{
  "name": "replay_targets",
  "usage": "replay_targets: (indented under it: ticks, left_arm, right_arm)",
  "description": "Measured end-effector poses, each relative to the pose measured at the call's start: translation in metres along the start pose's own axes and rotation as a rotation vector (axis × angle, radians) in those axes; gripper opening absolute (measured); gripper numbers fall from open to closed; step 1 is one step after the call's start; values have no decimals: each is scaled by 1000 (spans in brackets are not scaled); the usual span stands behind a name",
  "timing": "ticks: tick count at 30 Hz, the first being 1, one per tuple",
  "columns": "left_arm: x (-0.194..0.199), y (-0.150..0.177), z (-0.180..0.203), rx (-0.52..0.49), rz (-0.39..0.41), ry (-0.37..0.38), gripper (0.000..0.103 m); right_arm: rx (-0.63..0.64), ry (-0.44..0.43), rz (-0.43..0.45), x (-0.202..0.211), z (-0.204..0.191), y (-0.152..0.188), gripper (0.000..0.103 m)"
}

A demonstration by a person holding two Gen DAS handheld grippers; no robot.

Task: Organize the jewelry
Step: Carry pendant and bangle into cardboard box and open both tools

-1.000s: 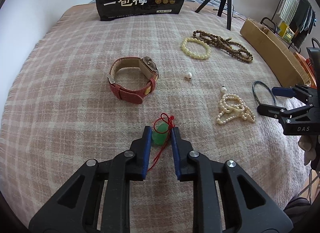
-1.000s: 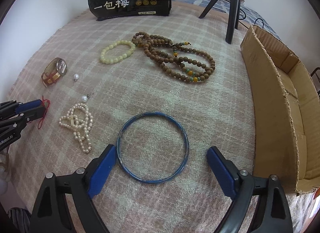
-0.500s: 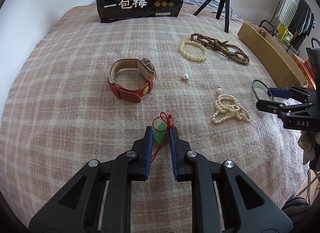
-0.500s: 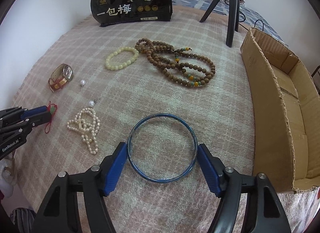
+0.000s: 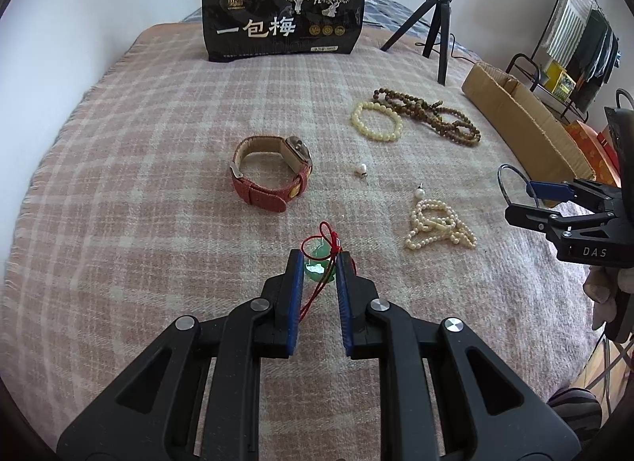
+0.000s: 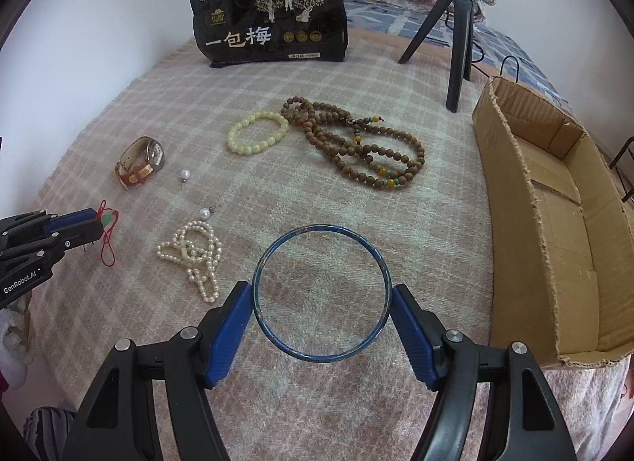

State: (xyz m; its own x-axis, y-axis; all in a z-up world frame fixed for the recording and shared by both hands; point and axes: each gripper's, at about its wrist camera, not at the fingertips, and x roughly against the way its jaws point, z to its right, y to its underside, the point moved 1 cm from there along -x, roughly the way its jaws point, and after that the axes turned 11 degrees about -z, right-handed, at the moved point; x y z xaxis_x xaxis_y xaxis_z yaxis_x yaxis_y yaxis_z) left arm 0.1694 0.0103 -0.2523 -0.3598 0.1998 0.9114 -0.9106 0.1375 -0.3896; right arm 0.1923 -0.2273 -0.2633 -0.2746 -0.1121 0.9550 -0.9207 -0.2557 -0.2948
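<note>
The blue bangle (image 6: pixel 321 294) is clamped across its width by the right tongs (image 6: pixel 321 326); the cardboard box (image 6: pixel 554 231) lies to its right. The green pendant (image 5: pixel 319 263) is pinched in the narrowed left tongs (image 5: pixel 320 263), farther left.

Both wrist views close above the bed (image 5: pixel 158 168), angled steeply down, left-side and right-side, sharing pearl necklace (image 5: pixel 438 225) (image 6: pixel 194 253)

**Colours on the bed**

The blanket (image 6: pixel 396 223) is pink and cream plaid. Bangle (image 6: pixel 321 358) – blue; pendant (image 5: pixel 319 263) – green on red cord; watch strap (image 5: pixel 261 193) – red; pearl strand (image 6: pixel 190 251) – cream; wooden beads (image 6: pixel 356 144) – brown.
</note>
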Motion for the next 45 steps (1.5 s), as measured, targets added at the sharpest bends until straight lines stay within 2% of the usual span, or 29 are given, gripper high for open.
replay_targets:
  ticks: [10,19,32,45]
  left_arm:
    - [30,-13,20,-42,62,22,15]
    - [44,-42,57,-100,107,58,15]
    - [34,-94,132,-208,149,127,15]
    - [5,-150,226,-305,171,193,15]
  right_arm:
    - [-19,-10,69,42,10,6,73]
    - [-54,20,120,77,39,15,73]
    - [-162,104,152,102,118,26,73]
    - [-240,147,131,89,188,27,73]
